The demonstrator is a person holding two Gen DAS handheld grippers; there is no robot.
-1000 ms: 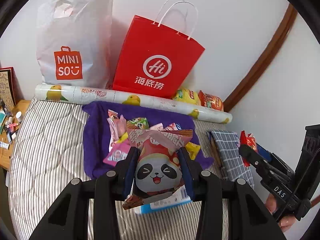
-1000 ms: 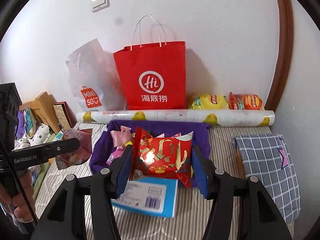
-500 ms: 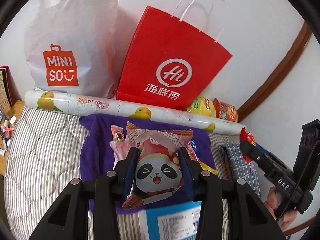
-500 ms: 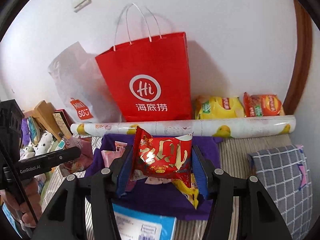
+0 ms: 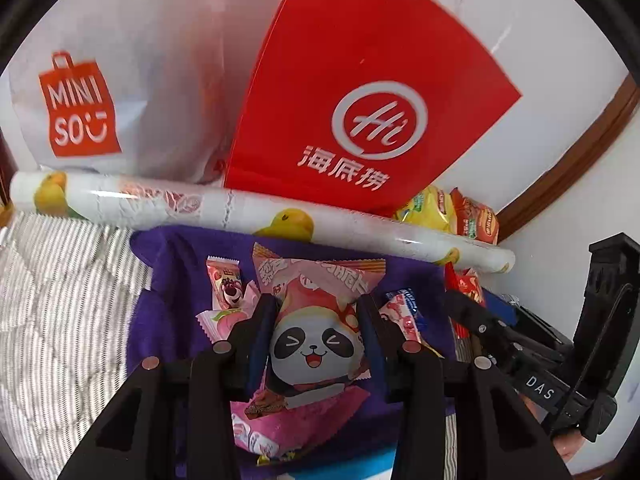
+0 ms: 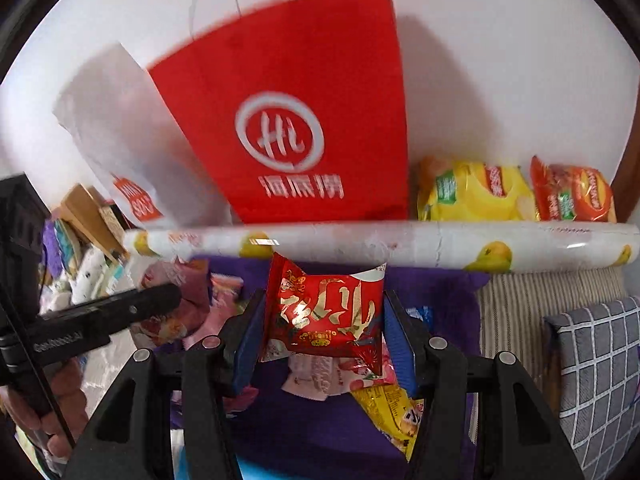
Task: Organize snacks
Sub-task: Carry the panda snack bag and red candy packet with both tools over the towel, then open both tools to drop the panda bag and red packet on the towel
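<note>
My left gripper (image 5: 316, 312) is shut on a pink panda snack packet (image 5: 316, 336) and holds it above the purple cloth (image 5: 176, 276). My right gripper (image 6: 324, 308) is shut on a red snack packet with gold writing (image 6: 328, 312), also above the purple cloth (image 6: 436, 292). Loose snack packets (image 5: 226, 288) lie on the cloth. A red Hi paper bag (image 5: 368, 92) and a white Miniso bag (image 5: 100, 92) stand against the wall ahead. The right gripper shows in the left wrist view (image 5: 472, 312); the left gripper shows in the right wrist view (image 6: 160, 300).
A rolled duck-print sheet (image 6: 400, 240) lies between the cloth and the bags. Yellow (image 6: 476, 192) and orange (image 6: 572, 196) chip bags lean on the wall at the right. A grey checked cushion (image 6: 596, 360) lies on the striped bed (image 5: 60, 304). Clutter sits at the left (image 6: 80, 240).
Both grippers have moved forward and closer to the red bag and the white bag, each still holding its packet. The blue box has slid almost out of view below.
</note>
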